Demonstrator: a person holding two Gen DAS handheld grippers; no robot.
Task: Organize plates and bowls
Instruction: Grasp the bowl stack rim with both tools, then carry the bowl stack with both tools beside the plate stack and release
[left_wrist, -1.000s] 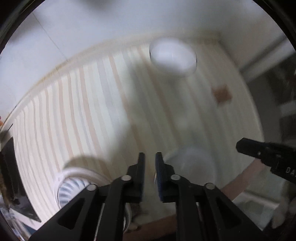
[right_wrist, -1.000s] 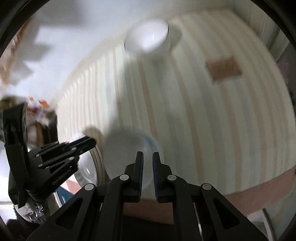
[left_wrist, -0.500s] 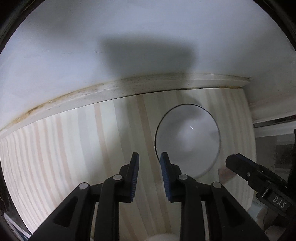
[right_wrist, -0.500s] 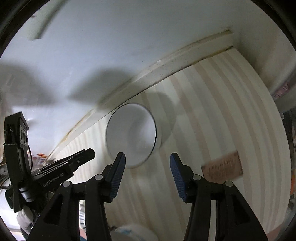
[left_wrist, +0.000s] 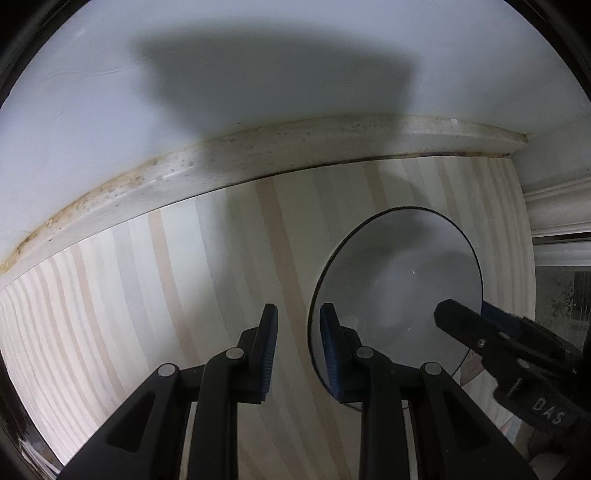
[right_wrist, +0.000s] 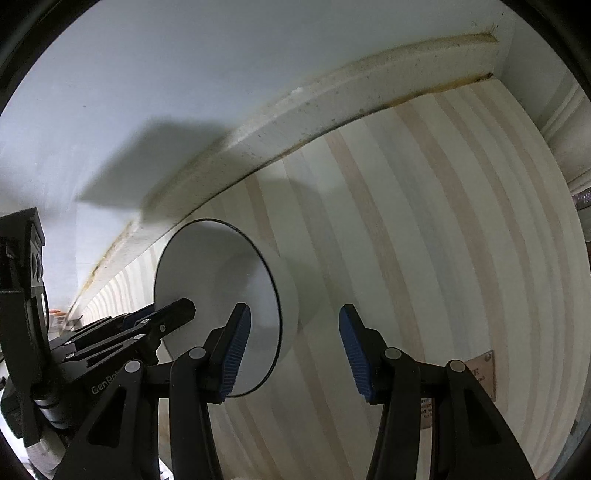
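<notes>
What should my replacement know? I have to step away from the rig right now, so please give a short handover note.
Left gripper: open with a narrow gap, empty, just left of the white bowl.
Right gripper: open wide, empty, straddling the bowl's right wall.
The bowl stands upright on the striped tabletop near the back wall; neither gripper holds it.
A small brown label lies on the table to the right.
Done: nothing that can be confirmed from these views.
Left: grasp the bowl and move it to its place. No other plates or bowls are in view now.
</notes>
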